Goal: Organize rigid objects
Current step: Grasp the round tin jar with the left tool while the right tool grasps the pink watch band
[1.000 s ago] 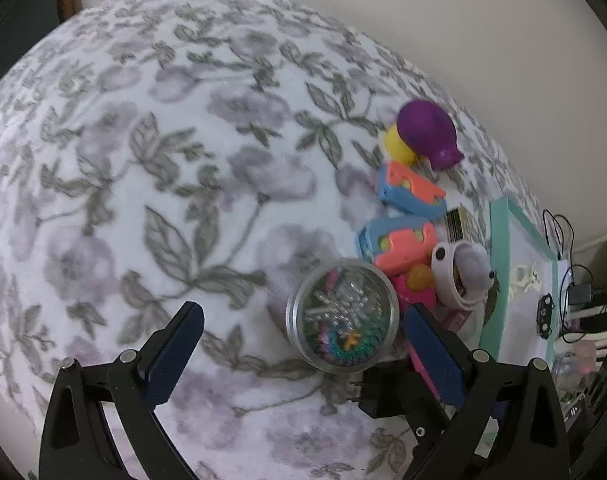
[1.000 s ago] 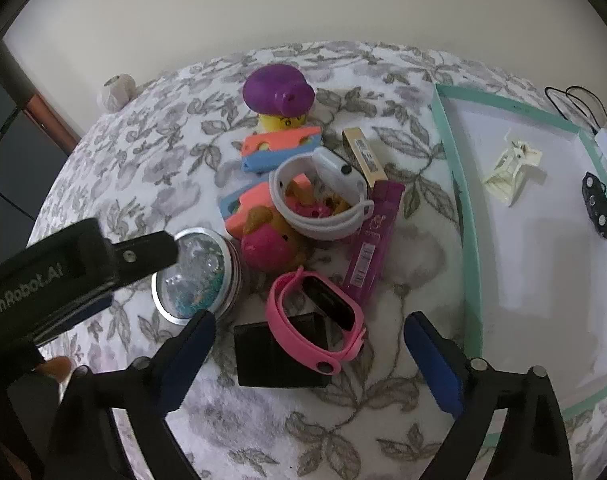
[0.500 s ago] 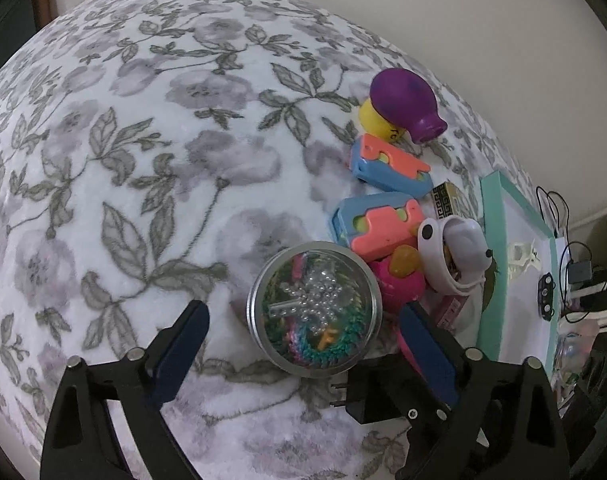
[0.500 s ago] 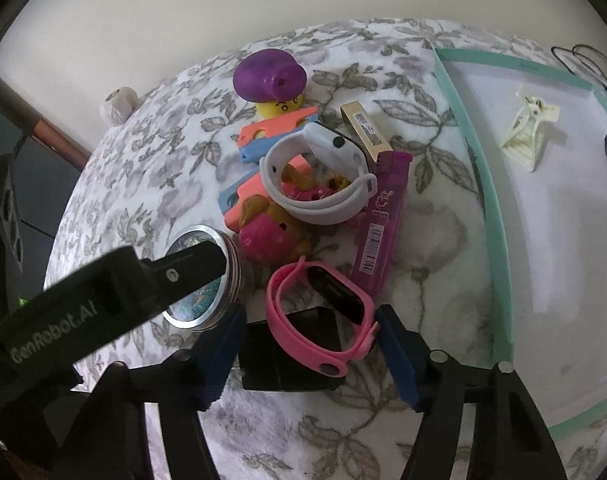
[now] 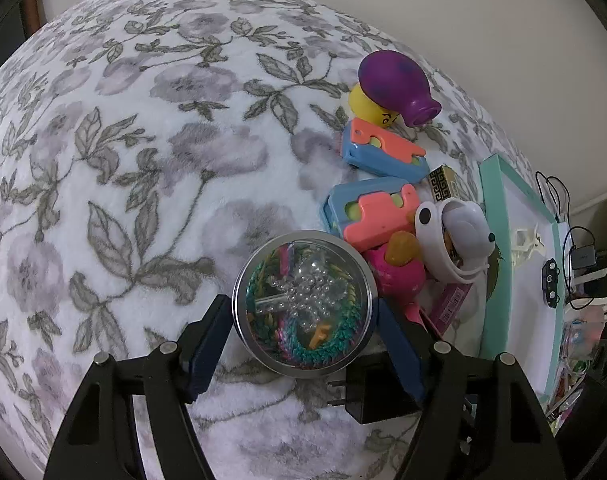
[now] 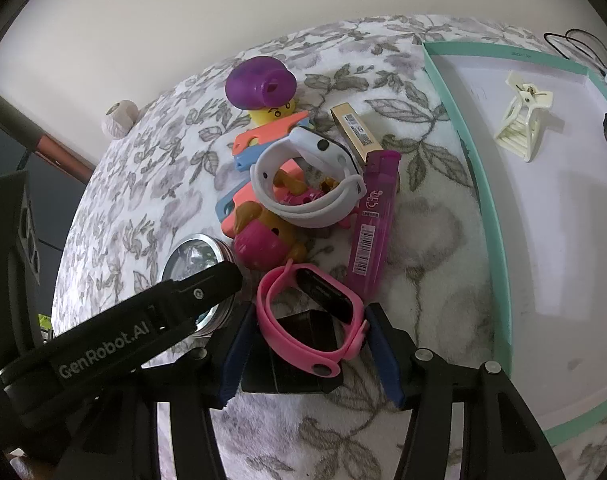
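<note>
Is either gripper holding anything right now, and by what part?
Left gripper clamps the round tin by its rim; right gripper, jaws just closing, pinches the pink watch across its band.

You see a white blanket [image 5: 151, 168] patterned with grey-mauve flowers and leaves, a silver tin [image 5: 303, 304] of rainbow beads, a pink watch [image 6: 315, 320], a white watch [image 6: 303, 184], a purple vase [image 5: 395, 88] and a teal-rimmed tray [image 6: 487, 208].

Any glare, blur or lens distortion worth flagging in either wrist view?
Left wrist view: strong fisheye bending of the floral blanket, dark corners, mild glare on the round tin's clear lid, focus sharp. Right wrist view: same barrel distortion curving the teal tray rim, soft even light, pink watch sharp.
</note>
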